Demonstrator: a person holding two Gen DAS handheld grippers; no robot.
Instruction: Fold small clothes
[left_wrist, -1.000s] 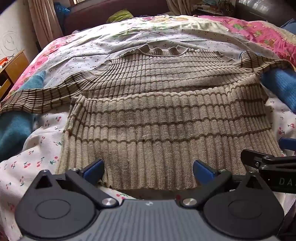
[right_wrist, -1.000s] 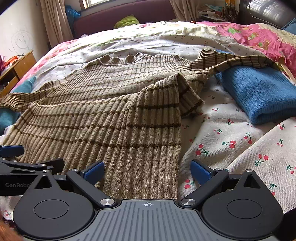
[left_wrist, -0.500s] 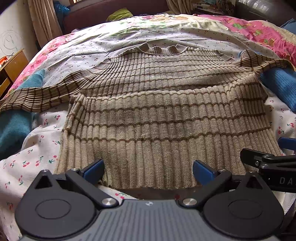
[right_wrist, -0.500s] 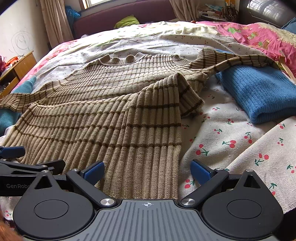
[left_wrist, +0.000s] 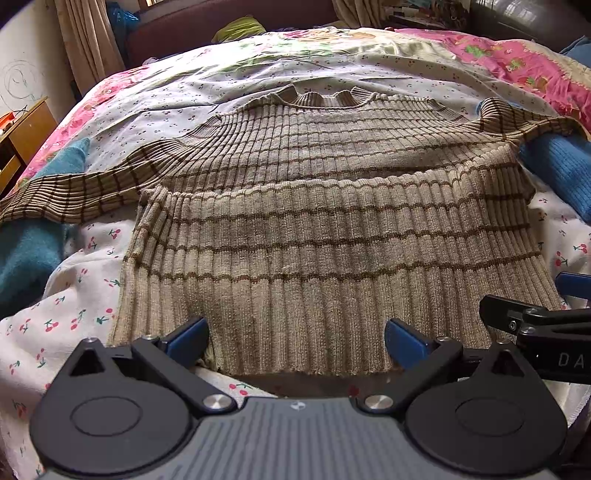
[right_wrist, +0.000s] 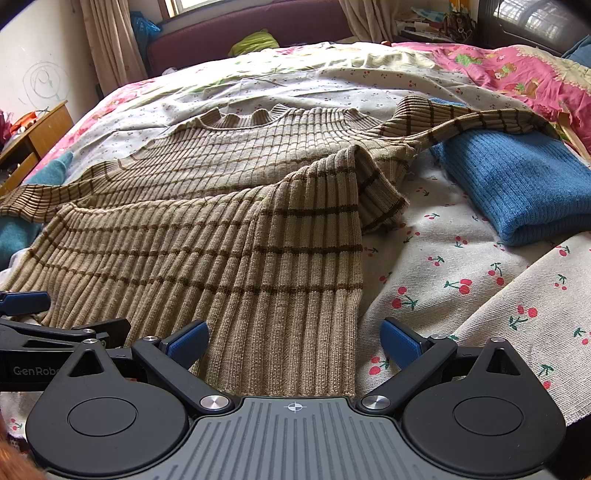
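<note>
Both jaws stand wide apart and grasp nothing. Your left gripper hovers at the near edge of the bed, with the hem of the striped sweater between its two blue fingertips and a little ahead of them; no pad touches the knit. Your right gripper is just beside it on the right, and its own blue fingertips frame the right corner of the same hem, one pad over the knit and the other over the cherry-print sheet.

You see the sweater lying flat on the bed with the collar at the far side and the hem toward you. The lower part is pushed up into a soft ridge across the middle of the body, and at the right side this ridge rises into a loose fold. The left sleeve lies stretched out to the left and rests on a teal garment. The right sleeve goes out to the right and drapes over a folded blue sweater, which lies on the sheet just beside the striped one. A pink floral quilt covers the far right part of the bed, and a wooden cabinet stands at the left.
</note>
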